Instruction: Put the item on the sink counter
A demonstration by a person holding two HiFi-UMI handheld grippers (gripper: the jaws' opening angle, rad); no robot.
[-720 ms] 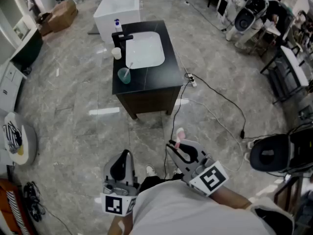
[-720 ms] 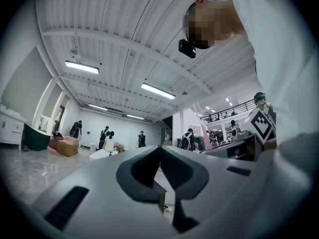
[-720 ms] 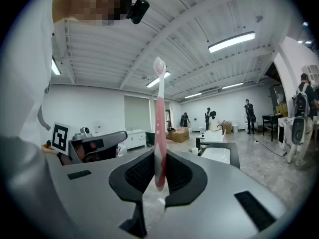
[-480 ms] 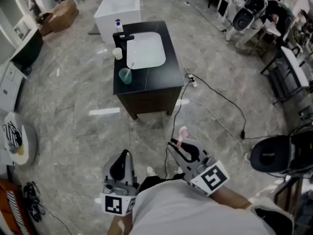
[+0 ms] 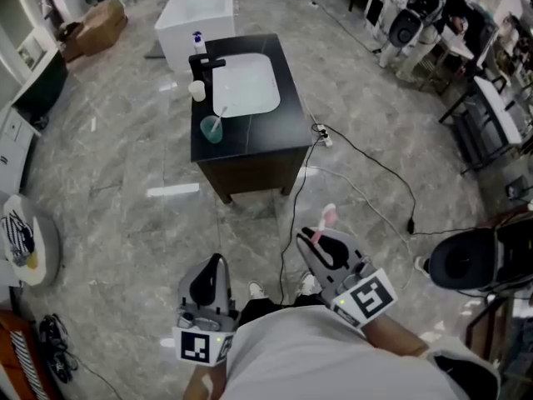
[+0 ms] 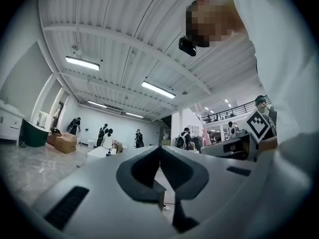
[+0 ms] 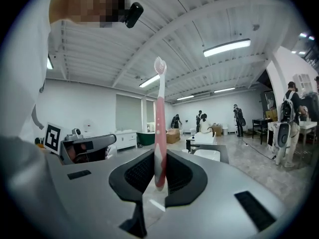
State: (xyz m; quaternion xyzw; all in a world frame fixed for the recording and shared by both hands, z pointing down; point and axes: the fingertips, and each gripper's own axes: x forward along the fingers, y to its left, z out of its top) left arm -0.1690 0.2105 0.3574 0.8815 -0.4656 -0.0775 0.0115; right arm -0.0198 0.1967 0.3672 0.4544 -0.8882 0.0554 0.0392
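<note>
Your right tool [image 5: 315, 242]: clamped on the pink toothbrush [image 5: 328, 216], bristle end pointing away, held close to your body. Your left tool [image 5: 213, 263]: jaws together, nothing between. Sink table [image 5: 291, 127]: ahead, well apart from both.

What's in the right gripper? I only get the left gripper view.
Observer: A pink toothbrush, clamped between the right gripper's fingers, bristles pointing away.
Operator: Sink counter within reach?
Observer: Judging by the head view, probably not; the black sink counter stands across open floor ahead.
Operator: Anything on it?
Observer: A teal cup on its left side, and a white cup beside the faucet.
</note>
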